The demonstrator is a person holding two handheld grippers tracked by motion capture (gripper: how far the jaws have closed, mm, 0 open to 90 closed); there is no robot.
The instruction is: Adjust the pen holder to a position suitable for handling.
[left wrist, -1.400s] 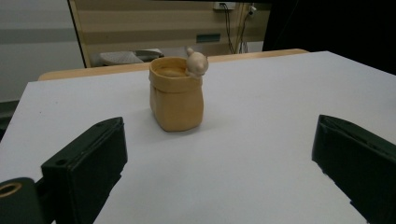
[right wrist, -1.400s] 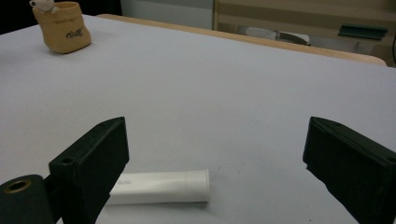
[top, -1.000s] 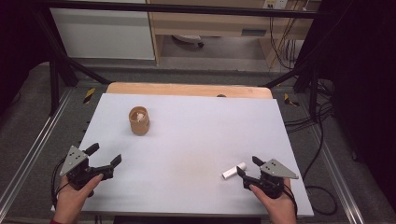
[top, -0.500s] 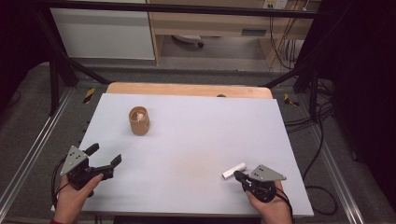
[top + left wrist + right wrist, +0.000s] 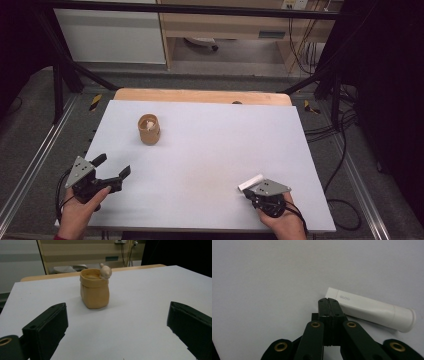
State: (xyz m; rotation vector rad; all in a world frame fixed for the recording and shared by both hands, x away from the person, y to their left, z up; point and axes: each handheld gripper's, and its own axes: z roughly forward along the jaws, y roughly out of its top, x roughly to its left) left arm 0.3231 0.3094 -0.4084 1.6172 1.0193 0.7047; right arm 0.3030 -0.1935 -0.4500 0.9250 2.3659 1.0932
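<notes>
The small white plastic tube (image 5: 372, 310), capped at its wider end, lies flat on the pale grey desk (image 5: 210, 145) near the person's front edge, on the right half. The right tool (image 5: 253, 193) sits just beside the tube on its near side; in the right gripper view its black jaws have just closed and are now pressed together with nothing between them, their tips at the tube's flat crimped end and the tube lying off to one side. Whether the tips actually touch the tube cannot be told.

If the tube is to be picked up, the jaws need to spread again, shift sideways over the middle of the tube's body and straddle it across its short axis before closing, since a round tube will likely roll or skid away from a pinch at its end.

Far from the tube, toward the back left of the desk, stands a tan sack-shaped ceramic pot (image 5: 149, 129) with a small pale figure (image 5: 106, 271) on its rim. The left tool (image 5: 111, 169) rests near the front left corner, far to the left of the tube, jaws spread wide and empty, pointing toward the pot.

Between the tube and the pot the desk is bare, so a carry across has open room. The tube lies close to the front edge, and a clumsy push toward the person could send it off.
</notes>
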